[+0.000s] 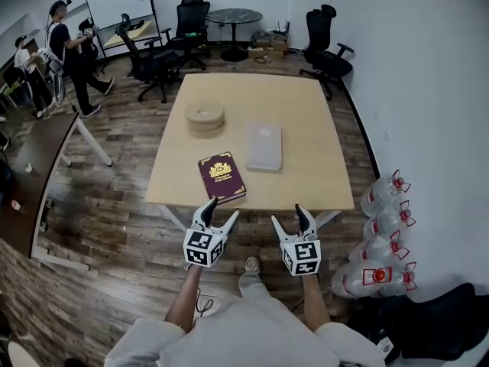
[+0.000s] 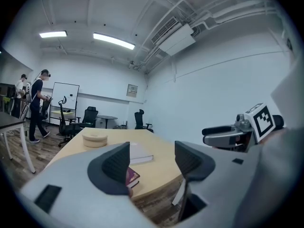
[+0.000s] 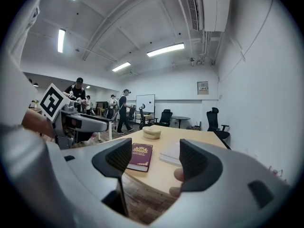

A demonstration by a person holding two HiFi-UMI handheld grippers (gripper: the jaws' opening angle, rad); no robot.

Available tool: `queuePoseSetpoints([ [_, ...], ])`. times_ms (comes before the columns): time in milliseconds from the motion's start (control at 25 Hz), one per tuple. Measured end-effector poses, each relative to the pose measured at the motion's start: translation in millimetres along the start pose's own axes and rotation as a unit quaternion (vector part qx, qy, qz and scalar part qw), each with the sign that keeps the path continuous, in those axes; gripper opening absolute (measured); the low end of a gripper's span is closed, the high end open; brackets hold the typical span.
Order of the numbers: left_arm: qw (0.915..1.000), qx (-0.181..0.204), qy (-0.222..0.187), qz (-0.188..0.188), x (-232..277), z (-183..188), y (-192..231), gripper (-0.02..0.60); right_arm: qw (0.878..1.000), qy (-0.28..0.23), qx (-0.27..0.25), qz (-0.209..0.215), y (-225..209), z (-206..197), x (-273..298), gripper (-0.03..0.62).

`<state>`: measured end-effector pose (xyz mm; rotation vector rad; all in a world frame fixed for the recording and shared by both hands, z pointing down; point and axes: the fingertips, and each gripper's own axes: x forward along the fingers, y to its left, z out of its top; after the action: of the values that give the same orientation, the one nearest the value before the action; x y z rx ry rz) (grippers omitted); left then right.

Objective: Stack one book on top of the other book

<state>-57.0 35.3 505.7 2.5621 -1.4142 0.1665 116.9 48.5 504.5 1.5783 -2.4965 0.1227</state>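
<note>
Books: two, both flat on the table (image 1: 306,113), apart from each other. Leftmost, left gripper (image 1: 223,207), jaws spread, nothing between them, held over the floor just short of the table's near edge. Maroon book (image 1: 221,176) lies right at that near edge, directly ahead of the left gripper and close to it; long axis runs away from the person, slightly skewed. One round wooden box (image 1: 205,116) sits farther back on the same side. Grey book (image 1: 264,145) lies deeper on the table, right of the maroon one, long axis also running away from the person. Right gripper (image 1: 288,214), one, jaws likewise apart and empty, short of the edge; the grey book is ahead of it and a little left. Judgement: left hand is nearer the maroon book, which looks the easier one to lift across.
</note>
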Motion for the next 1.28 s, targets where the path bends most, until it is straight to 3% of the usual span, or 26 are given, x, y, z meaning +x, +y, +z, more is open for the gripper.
queuePoseSetpoints([
  [760,0.9996,-0.006,0.014,0.023,154.3,37.8,57.3,0.298,1.0,0.001,0.002,0.03,-99.1,30.6,142.9,0.301],
  [1280,0.9987,-0.011,0.023,0.045,199.0,38.6,74.4,0.298,0.998,0.009,0.012,0.054,-128.4,25.1,188.3,0.295],
])
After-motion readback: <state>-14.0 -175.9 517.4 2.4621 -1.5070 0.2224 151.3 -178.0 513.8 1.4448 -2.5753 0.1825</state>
